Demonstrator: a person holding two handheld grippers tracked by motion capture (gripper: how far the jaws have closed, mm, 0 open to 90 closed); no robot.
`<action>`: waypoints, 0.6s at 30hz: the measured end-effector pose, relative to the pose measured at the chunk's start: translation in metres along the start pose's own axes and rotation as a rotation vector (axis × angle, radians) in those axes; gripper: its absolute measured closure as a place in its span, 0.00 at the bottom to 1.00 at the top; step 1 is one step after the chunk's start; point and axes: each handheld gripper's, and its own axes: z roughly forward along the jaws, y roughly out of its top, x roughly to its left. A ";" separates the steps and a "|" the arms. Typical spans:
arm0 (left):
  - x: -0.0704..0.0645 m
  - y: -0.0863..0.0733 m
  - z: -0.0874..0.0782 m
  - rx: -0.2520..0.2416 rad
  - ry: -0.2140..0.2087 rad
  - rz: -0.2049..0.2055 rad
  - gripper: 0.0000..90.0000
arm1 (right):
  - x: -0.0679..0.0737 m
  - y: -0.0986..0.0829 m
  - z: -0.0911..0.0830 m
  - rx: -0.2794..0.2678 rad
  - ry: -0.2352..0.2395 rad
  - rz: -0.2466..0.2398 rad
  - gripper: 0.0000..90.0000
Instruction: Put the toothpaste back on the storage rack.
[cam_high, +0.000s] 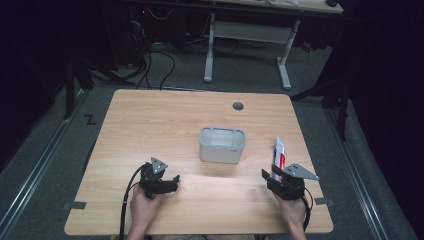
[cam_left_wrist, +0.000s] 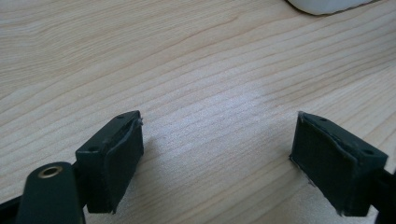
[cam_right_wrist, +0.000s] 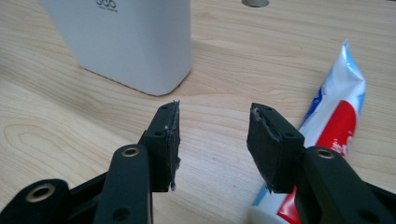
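Observation:
A white rectangular container (cam_high: 222, 145) stands upright near the middle of the wooden table (cam_high: 150, 120). A toothpaste tube (cam_high: 279, 154), white with red and blue print, lies flat to its right. My right gripper (cam_high: 271, 176) hovers just in front of the tube's near end, open and holding nothing. In the right gripper view the tube (cam_right_wrist: 334, 116) runs along the right side, partly under the right jaw, and the container (cam_right_wrist: 126, 39) stands ahead to the left. My left gripper (cam_high: 172, 181) is open over bare wood at the front left, its jaws (cam_left_wrist: 219, 158) wide apart.
A round cable hole (cam_high: 238, 106) sits in the table near its far edge. A white-legged desk (cam_high: 245, 45) and cables stand on the floor beyond. Bare wood lies between the two grippers and around the container.

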 end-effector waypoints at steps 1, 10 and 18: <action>0.000 0.000 0.000 0.000 0.000 0.000 0.19 | -0.001 0.000 -0.001 0.000 -0.005 0.003 0.60; 0.000 0.000 0.000 0.001 -0.001 0.000 0.19 | -0.018 0.001 -0.010 0.000 -0.047 0.027 0.60; 0.000 0.000 0.000 0.000 0.000 -0.001 0.19 | -0.033 0.009 -0.017 -0.017 -0.065 0.048 0.63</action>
